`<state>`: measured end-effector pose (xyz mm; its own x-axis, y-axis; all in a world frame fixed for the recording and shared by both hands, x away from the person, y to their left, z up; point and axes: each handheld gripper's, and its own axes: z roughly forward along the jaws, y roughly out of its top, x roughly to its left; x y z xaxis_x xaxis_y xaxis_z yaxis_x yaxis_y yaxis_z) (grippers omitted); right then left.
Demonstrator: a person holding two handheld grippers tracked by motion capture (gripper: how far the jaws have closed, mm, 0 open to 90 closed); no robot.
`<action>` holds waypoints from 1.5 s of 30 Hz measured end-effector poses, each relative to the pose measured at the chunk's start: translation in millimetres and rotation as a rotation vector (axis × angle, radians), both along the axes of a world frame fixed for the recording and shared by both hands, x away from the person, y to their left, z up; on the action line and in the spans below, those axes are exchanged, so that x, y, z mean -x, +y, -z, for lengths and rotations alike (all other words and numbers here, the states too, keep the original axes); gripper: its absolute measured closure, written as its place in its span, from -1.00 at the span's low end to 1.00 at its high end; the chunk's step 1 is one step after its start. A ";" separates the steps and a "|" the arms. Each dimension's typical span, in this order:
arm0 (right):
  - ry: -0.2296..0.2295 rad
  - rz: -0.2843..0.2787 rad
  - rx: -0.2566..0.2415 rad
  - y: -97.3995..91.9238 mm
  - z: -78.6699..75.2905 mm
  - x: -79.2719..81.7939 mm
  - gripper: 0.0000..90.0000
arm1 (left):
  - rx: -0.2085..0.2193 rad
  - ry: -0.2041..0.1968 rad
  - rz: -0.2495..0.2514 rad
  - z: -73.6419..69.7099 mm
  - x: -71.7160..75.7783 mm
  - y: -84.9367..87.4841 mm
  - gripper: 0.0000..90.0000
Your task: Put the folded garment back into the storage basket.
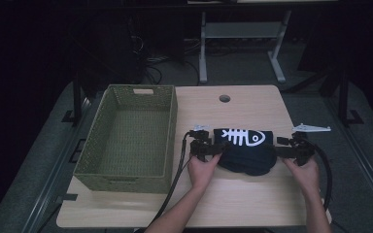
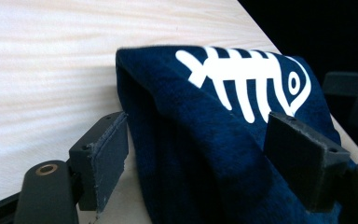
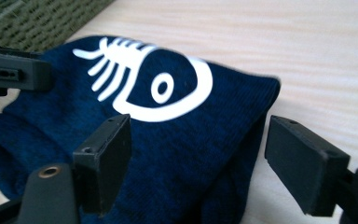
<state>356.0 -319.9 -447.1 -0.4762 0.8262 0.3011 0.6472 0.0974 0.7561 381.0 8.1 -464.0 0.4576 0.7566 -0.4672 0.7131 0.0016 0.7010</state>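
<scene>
**Inspector A:** What is noted around the folded cloth?

**Inspector B:** A green woven basket (image 1: 126,138) is found just left of the dark blue cloth (image 1: 245,150) on the bench (image 1: 252,204), with a strip of bare wood between them. A round hole (image 1: 224,98) is seen beyond the cloth.

**Inspector A:** And the grippers?

**Inspector B:** The left gripper (image 1: 212,148) is set at the cloth's left end, the right gripper (image 1: 282,151) at its right end. Both are held apart, cloth lying between the jaws, unclamped.

**Inspector A:** Room?

**Inspector B:** Open bench is recorded nearer the person; the bench's right edge is close beside the cloth.
</scene>
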 end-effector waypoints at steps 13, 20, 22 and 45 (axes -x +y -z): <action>0.072 0.028 -0.022 -3.7 24.8 -5.1 -0.16 | -0.012 0.068 0.005 12.5 -1.9 -3.0 -0.24; 0.082 0.042 -0.017 -1.0 29.8 -3.4 0.08 | -0.002 0.068 0.022 13.9 -1.3 -5.1 -0.02; 0.085 0.049 -0.027 -2.3 31.1 -2.9 0.10 | 0.001 0.068 0.031 13.8 -0.6 -5.6 0.03; 0.064 0.023 -0.066 -2.2 22.1 7.8 0.61 | 0.092 0.057 0.070 6.0 2.9 -7.9 0.54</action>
